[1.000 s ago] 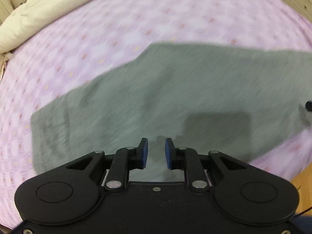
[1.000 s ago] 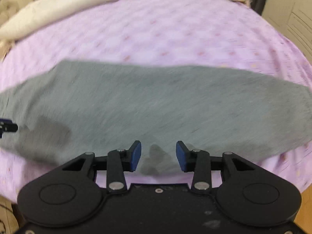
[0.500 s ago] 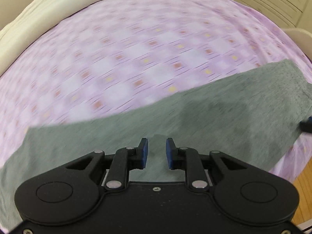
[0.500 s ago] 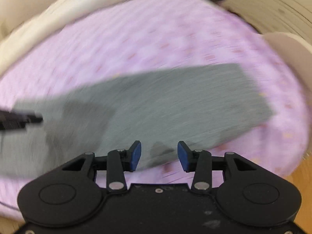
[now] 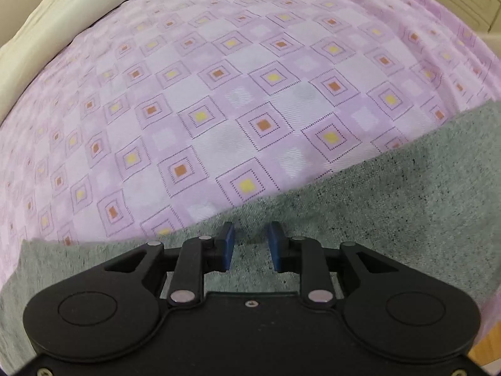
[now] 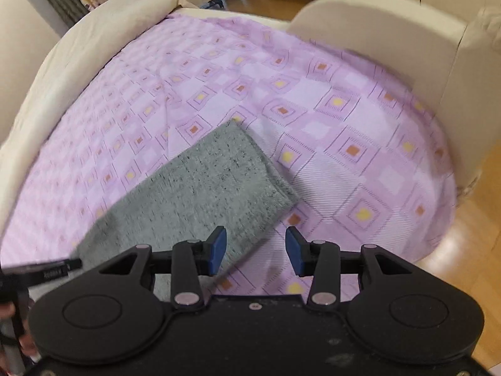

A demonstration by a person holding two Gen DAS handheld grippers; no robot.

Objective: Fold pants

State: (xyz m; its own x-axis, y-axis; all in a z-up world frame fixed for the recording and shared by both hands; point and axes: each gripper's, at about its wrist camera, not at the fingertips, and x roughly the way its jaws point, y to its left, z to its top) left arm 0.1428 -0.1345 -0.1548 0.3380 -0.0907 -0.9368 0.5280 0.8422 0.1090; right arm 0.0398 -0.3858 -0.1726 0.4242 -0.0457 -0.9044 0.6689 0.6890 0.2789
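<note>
1. Where the grey pants (image 6: 200,188) lie flat on the purple checked bedsheet (image 6: 344,119), the right wrist view alone shows one narrow end of them, a squared-off edge pointing up and to the right.
2. Only the left wrist view shows the pants (image 5: 391,206) as a long band running from the lower left edge up to the right edge, with the bedsheet (image 5: 219,94) filling everything beyond.
3. The left gripper (image 5: 250,244) hangs over the grey cloth; its jaws have just been opening, stand a little apart, and nothing is pinched between the blue pads.
4. The right gripper (image 6: 253,250) hovers at the pants' lower edge, its left pad over the cloth and its right pad over the sheet, jaws apart and holding nothing.
5. The right wrist view also catches a cream blanket (image 6: 78,62), a cream footboard (image 6: 375,31) and wooden floor (image 6: 476,213).
</note>
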